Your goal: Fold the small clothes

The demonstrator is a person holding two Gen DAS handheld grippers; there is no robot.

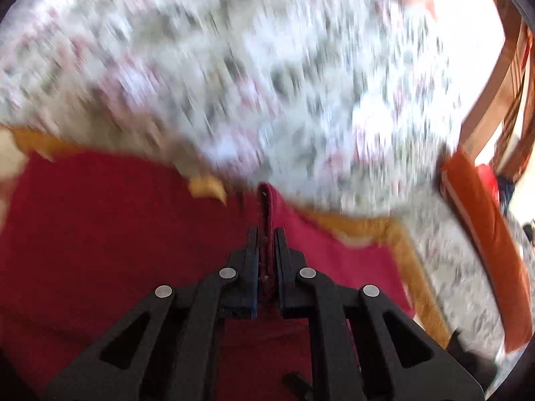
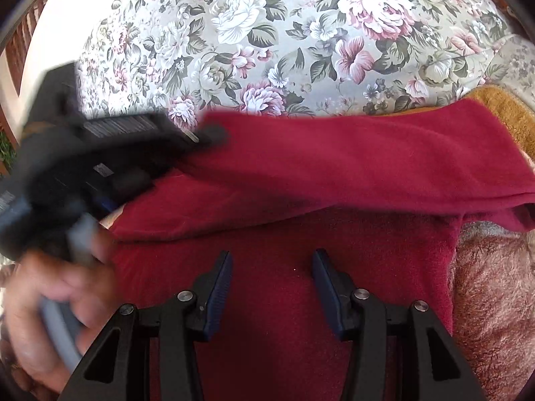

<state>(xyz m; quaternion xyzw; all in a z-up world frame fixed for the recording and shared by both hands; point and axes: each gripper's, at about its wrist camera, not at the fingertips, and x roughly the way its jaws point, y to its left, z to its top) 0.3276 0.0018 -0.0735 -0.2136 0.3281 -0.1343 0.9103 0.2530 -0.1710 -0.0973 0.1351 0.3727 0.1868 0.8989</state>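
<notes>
The left gripper [image 1: 265, 234] is clamped shut on an edge of a dark red fleece garment [image 2: 301, 173], lifting one layer over the rest, which lies on a floral bedsheet [image 2: 267, 33]. The right gripper [image 2: 272, 260] hovers above the flat red cloth with jaws apart, holding nothing. The thin pinched fold could slip free if pulled quickly, letting the layer drop crooked.

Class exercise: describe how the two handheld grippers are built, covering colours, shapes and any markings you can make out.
Both are black linkage frames with triangular cut-outs and round silver pivot pins. The right gripper has ribbed dark-blue pads. The left gripper carries white label stickers on its body and a grey handle.
</notes>
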